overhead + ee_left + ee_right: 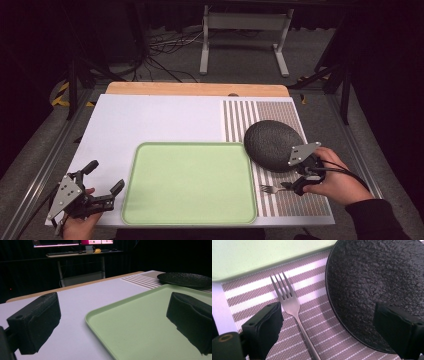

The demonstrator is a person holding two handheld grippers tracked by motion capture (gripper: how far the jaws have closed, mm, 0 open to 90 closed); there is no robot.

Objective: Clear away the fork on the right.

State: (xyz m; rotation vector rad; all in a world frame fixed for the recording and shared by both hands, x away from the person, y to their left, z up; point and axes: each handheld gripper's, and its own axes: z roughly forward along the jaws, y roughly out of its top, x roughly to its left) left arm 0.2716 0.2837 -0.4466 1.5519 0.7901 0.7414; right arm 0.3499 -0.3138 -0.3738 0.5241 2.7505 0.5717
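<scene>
A: What is the left gripper (pixel 104 181) doing?
B: Idling left of the tray (pixel 190 216), jaws spread, empty.
A: And the right gripper (pixel 329 331)?
B: Hovering right of the tray, jaws gaping over the fork (pixel 291 305), probably lining up a grab beside the plate (pixel 377 277).

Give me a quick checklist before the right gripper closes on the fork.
1. Right gripper open: ok.
2. Fork between its jaws: ok, but close beside the left one.
3. Fork lying flat on the striped mat: ok.
4. Black plate out of the jaws' path: not ok, one jaw hangs over it.
5. Green tray bare: ok.
6. Left gripper open, holding nothing: ok.
</scene>
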